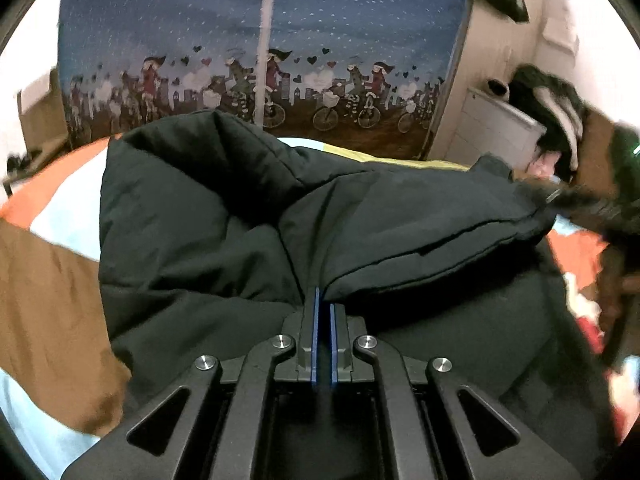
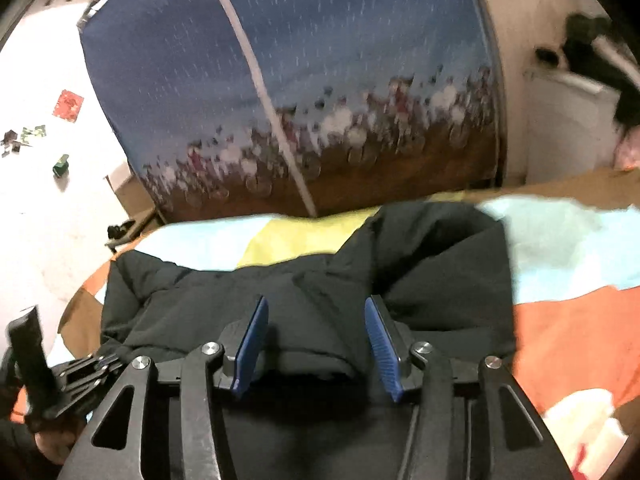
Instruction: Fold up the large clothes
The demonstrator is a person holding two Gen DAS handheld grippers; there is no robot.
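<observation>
A big black puffy coat (image 1: 248,216) lies on a bedspread (image 2: 560,240) with patches of light blue, yellow and orange. The coat is soft and thick, with fat padded bumps and deep creases. It is partly folded: in the left wrist view one long padded part lies over the rest, running from the near middle out to the right, with a straight seam along its edge. The far left part is bunched up into a tall hump. At the far right end there is a bit of dark fluffy trim, too blurry to tell more. In the right wrist view the coat (image 2: 360,272) lies flat and crumpled, with its far right corner raised.
</observation>
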